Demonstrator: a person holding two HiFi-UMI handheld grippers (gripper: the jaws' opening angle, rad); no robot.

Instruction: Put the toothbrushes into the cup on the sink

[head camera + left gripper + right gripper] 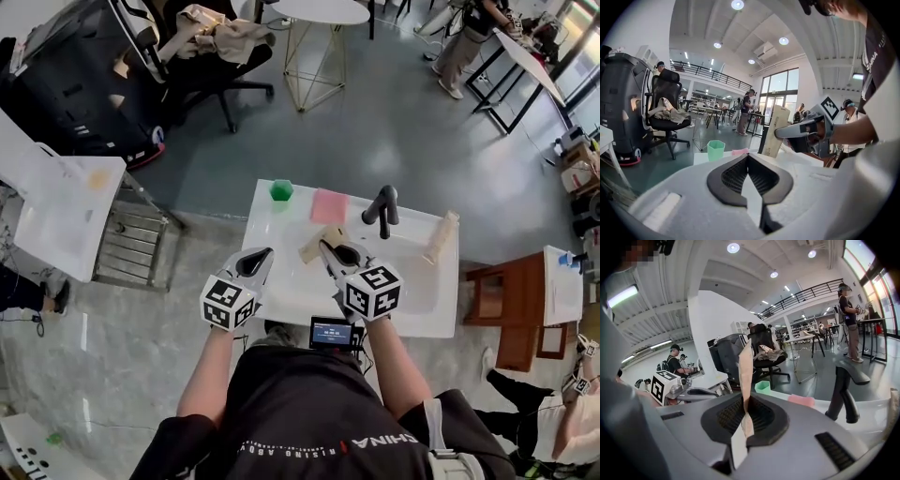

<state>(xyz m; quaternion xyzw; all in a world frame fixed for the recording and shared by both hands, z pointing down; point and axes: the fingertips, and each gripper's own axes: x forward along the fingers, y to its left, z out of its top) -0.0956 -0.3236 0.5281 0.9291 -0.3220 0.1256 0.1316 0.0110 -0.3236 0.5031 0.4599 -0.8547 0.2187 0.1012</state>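
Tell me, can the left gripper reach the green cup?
Probably yes. Only bare sink top lies between the left gripper and the green cup; the pink pad sits further right.

A black office chair (202, 66) draped with a beige garment (225, 36) stands near a round white table (323, 11) (thin wire legs), while a pink cloth (329, 205) lies just beside a black tap (382, 208), with a wooden cabinet (511, 309) at the right.

The T-shirt (309, 412) is black, short-sleeved, white-lettered. The left claw (262, 255) and right claw (328, 247) are pale and dark-padded; behind each sits 1 black-and-white marker cube (228, 302).
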